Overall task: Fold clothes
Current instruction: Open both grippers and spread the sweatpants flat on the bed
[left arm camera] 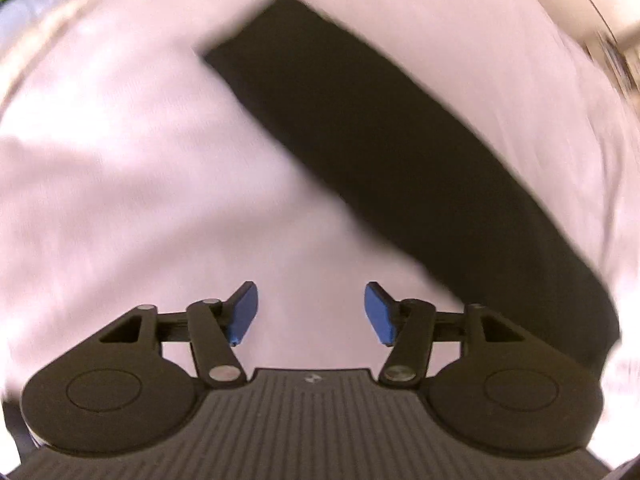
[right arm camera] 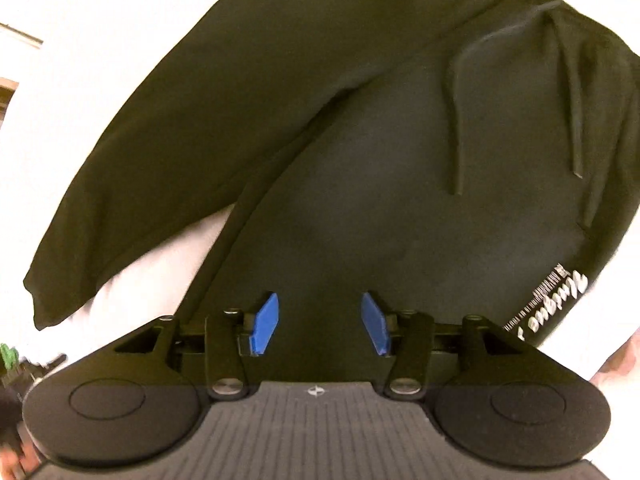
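Black cotton hoodie [right arm camera: 400, 200] with drawstrings [right arm camera: 456, 120] lies flat on pale pink bedsheet [left arm camera: 120, 160], sleeve [left arm camera: 380, 140] stretched out sideways. Right gripper [right arm camera: 320, 322] over hoodie body, jaws apart, nothing held. Left gripper [left arm camera: 311, 312] over sheet beside sleeve, jaws apart too.
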